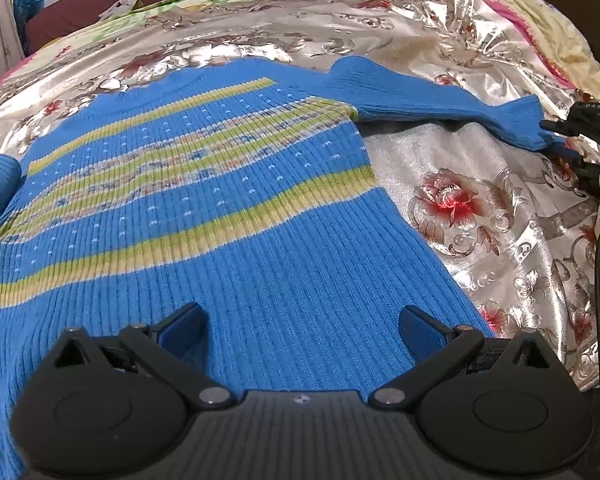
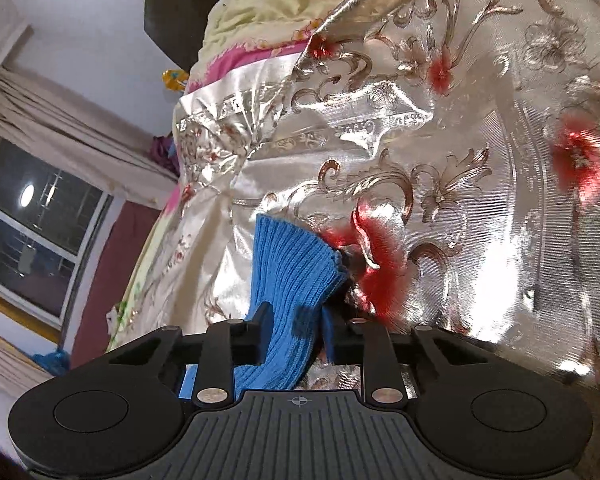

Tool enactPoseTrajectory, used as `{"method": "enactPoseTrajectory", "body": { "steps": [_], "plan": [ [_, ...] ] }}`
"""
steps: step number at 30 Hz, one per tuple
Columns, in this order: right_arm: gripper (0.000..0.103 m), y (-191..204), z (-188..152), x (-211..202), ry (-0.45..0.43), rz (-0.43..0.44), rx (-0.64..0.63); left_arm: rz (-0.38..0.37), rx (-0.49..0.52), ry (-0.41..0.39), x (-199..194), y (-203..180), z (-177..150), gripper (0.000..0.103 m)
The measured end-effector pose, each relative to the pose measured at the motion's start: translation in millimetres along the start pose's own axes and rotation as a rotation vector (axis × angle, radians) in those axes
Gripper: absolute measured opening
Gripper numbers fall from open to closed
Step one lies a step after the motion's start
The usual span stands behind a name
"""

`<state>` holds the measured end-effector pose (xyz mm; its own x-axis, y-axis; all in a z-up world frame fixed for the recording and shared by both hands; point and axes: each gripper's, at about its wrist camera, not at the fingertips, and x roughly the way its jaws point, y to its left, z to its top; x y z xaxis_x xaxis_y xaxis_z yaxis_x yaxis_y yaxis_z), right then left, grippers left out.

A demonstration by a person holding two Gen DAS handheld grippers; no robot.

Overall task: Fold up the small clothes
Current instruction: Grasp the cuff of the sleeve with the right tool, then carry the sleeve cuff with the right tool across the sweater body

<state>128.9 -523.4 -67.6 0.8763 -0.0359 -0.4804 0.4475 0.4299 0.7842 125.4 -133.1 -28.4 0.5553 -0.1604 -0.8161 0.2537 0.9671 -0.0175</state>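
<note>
A small blue knit sweater (image 1: 204, 208) with yellow-green stripes lies flat on a shiny floral cloth (image 1: 480, 216). Its right sleeve (image 1: 440, 100) stretches out to the right, and its left sleeve is bunched at the left edge. My left gripper (image 1: 302, 328) is open and hovers over the sweater's lower hem, holding nothing. My right gripper (image 2: 294, 328) is shut on the cuff of the right sleeve (image 2: 296, 272) and also shows at the far right of the left wrist view (image 1: 580, 124).
The silver floral cloth (image 2: 460, 160) covers a bed with a yellow and pink quilt (image 2: 260, 12) beneath. A window (image 2: 32, 216) with curtains is at the left. A black cable (image 1: 598, 280) hangs at the right edge.
</note>
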Motion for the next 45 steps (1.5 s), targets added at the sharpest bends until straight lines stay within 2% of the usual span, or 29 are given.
{"method": "enactPoseTrajectory", "body": {
  "steps": [6, 8, 10, 16, 20, 26, 32, 39, 43, 45],
  "plan": [
    [0.022, 3, 5, 7, 0.013, -0.005, 0.024, -0.004, 0.0, 0.011, 0, 1, 1, 0.103],
    [0.012, 7, 6, 7, 0.021, -0.029, 0.02, -0.008, 0.001, 0.019, -2, 1, 1, 0.103],
    [0.009, 13, 8, 4, 0.026, -0.013, 0.013, -0.019, -0.004, 0.027, -4, 3, 1, 0.103],
    [0.009, 61, 9, -5, 0.017, 0.048, -0.117, -0.065, -0.041, 0.022, -15, 16, -4, 0.103],
    [0.008, 107, -12, -5, 0.047, 0.127, -0.202, -0.086, -0.057, 0.007, -29, 31, -11, 0.103],
    [0.008, 194, -82, 8, 0.174, 0.264, -0.374, -0.079, -0.133, -0.033, -50, 75, -25, 0.103],
    [0.008, 269, -163, 16, 0.313, 0.347, -0.569, -0.086, -0.217, -0.051, -55, 110, -38, 0.103],
    [0.008, 319, -277, 35, 0.465, 0.398, -0.739, -0.063, -0.206, -0.11, -71, 129, -52, 0.103],
    [0.007, 331, -341, 38, 0.535, 0.393, -0.853, -0.047, -0.211, -0.12, -74, 139, -59, 0.103],
    [0.007, 331, -358, 41, 0.558, 0.387, -0.894, -0.049, -0.226, -0.112, -72, 145, -61, 0.103]
  ]
}}
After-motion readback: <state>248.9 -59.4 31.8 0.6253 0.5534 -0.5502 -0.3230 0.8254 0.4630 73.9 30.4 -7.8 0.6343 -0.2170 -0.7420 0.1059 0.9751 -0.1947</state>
